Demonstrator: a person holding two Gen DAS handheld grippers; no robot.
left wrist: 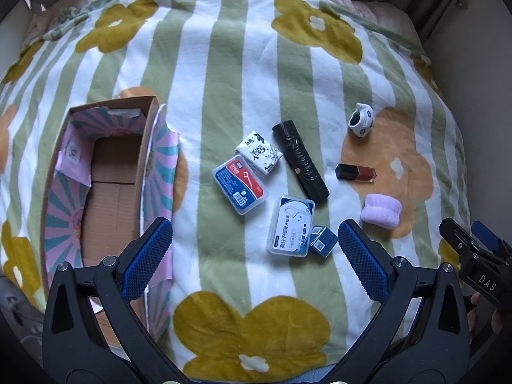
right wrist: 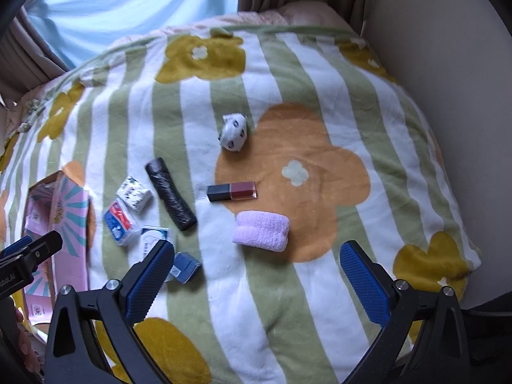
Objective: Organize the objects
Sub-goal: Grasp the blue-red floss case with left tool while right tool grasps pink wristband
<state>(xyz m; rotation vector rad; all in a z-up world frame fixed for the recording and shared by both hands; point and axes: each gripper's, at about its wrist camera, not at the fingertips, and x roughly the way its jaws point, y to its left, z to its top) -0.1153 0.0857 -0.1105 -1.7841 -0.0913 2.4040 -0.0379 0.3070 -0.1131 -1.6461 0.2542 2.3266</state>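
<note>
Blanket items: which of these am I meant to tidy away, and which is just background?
For the job:
cardboard box
two floss pick cases
tissue pack
black bag roll
lipstick
purple towel roll
rolled sock
small blue box

Background:
blanket
curtains

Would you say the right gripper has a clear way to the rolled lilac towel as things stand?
Probably yes: the right gripper is open and empty, the lilac towel lies just ahead of it on the blanket, apart from the lipstick.
</note>
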